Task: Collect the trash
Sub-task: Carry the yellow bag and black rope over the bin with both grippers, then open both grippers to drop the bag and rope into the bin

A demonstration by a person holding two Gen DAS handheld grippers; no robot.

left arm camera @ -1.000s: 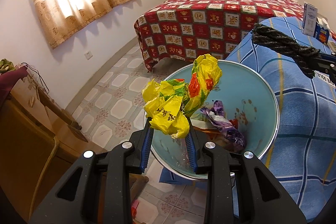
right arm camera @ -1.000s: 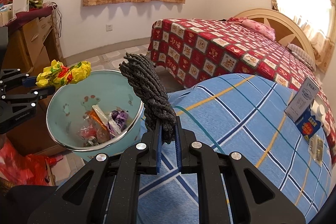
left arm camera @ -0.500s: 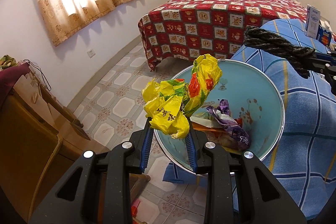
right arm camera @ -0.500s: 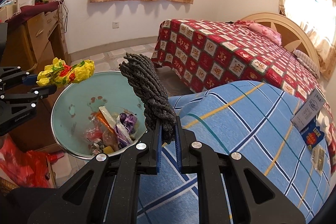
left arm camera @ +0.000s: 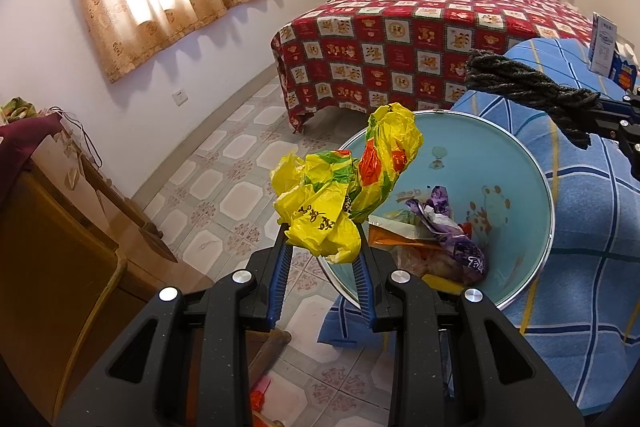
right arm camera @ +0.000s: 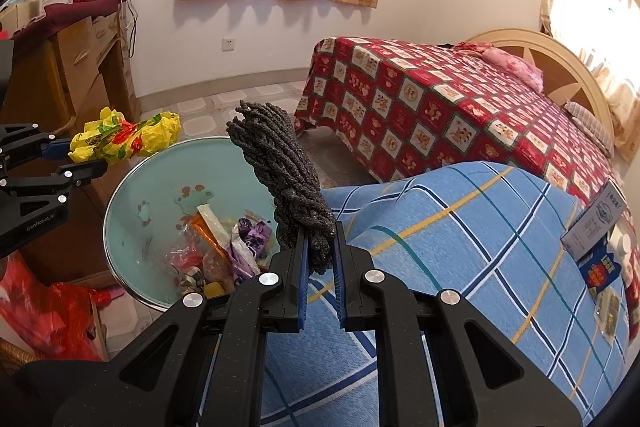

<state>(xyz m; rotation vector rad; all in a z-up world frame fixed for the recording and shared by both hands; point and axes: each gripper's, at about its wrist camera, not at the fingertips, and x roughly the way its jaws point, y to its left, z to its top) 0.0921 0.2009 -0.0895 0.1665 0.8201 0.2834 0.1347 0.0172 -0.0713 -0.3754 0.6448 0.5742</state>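
Observation:
My left gripper [left arm camera: 322, 247] is shut on a crumpled yellow plastic bag [left arm camera: 344, 187] with red and green print, held at the near-left rim of a light blue trash bin [left arm camera: 532, 163]. The bin holds several wrappers, one purple [left arm camera: 448, 231]. My right gripper [right arm camera: 319, 247] is shut on a bundle of dark grey rope [right arm camera: 280, 175], held upright by the bin's right rim [right arm camera: 116, 195]. The rope [left arm camera: 528, 87] shows in the left wrist view above the bin's far right edge. The yellow bag [right arm camera: 124, 139] and left gripper [right arm camera: 76, 159] show at the left of the right wrist view.
A blue checked cloth covers the surface [right arm camera: 460, 227] beside the bin, with boxes [right arm camera: 600, 227] at its far right. A bed with a red patterned cover [left arm camera: 420, 27] stands behind. A wooden desk [left arm camera: 48, 227] is at the left. Red bags [right arm camera: 44, 311] lie on the tiled floor [left arm camera: 224, 195].
Both grippers have drifted slightly toward the bin, which now looks larger and closer. Both still hold their loads.

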